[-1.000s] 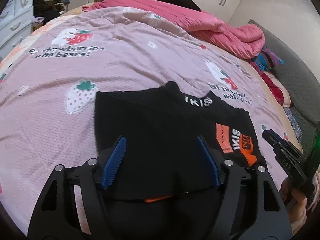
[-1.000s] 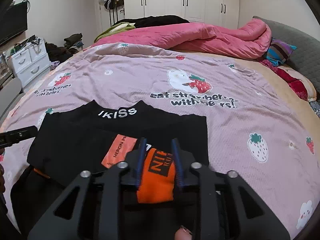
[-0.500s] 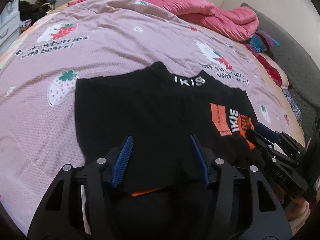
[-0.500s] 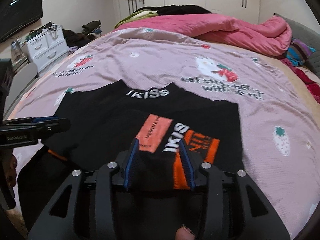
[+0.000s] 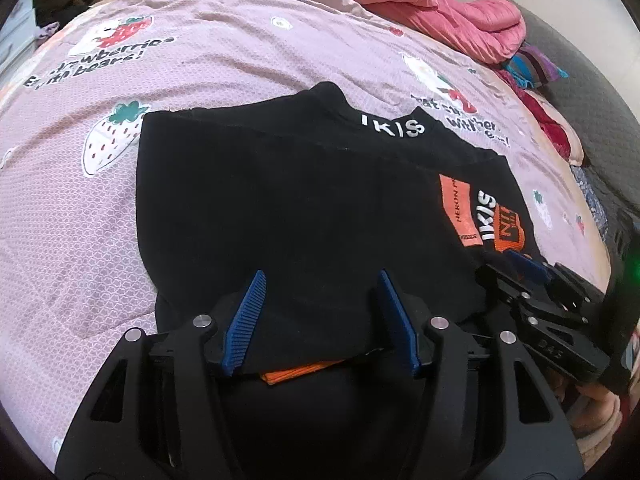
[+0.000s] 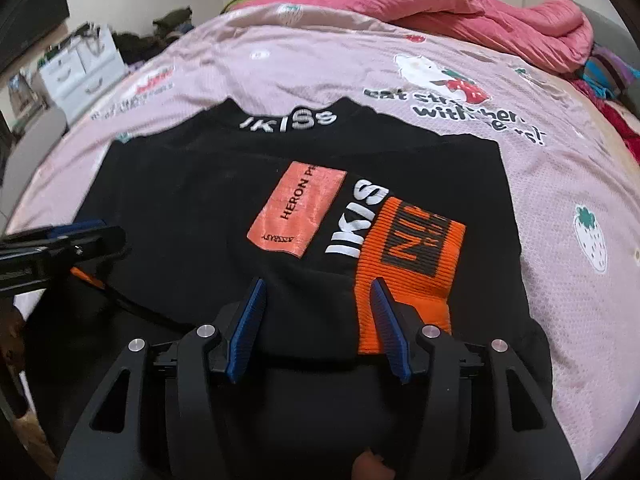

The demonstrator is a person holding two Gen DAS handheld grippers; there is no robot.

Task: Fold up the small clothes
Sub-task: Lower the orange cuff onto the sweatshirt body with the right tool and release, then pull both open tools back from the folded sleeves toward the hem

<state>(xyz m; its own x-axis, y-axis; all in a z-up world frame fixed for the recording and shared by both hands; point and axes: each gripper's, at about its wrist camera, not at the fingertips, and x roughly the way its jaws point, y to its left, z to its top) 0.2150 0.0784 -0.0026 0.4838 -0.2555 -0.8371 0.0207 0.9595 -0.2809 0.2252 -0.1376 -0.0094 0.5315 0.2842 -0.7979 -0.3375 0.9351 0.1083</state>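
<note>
A black garment (image 5: pixel 288 208) with white "IKISS" lettering, an orange patch and an orange cuff (image 6: pixel 412 264) lies partly folded flat on the bed (image 5: pixel 200 60); it also shows in the right wrist view (image 6: pixel 192 216). My left gripper (image 5: pixel 322 280) is open and empty above the garment's near left edge. My right gripper (image 6: pixel 318 284) is open and empty above the near right edge, beside the orange cuff. Each gripper shows in the other's view: the right gripper (image 5: pixel 516 268) at the right edge, the left gripper (image 6: pixel 80 236) at the left.
A pink quilt (image 6: pixel 440 12) is bunched at the bed's far end, with dark clothes behind it. White drawers (image 6: pixel 80 68) stand off the bed's left side. Colourful cushions (image 5: pixel 532 64) and a grey headboard lie at the right.
My right gripper has opened and let go of the orange cuff, which now lies on the garment. Both grippers have moved closer over the garment.
</note>
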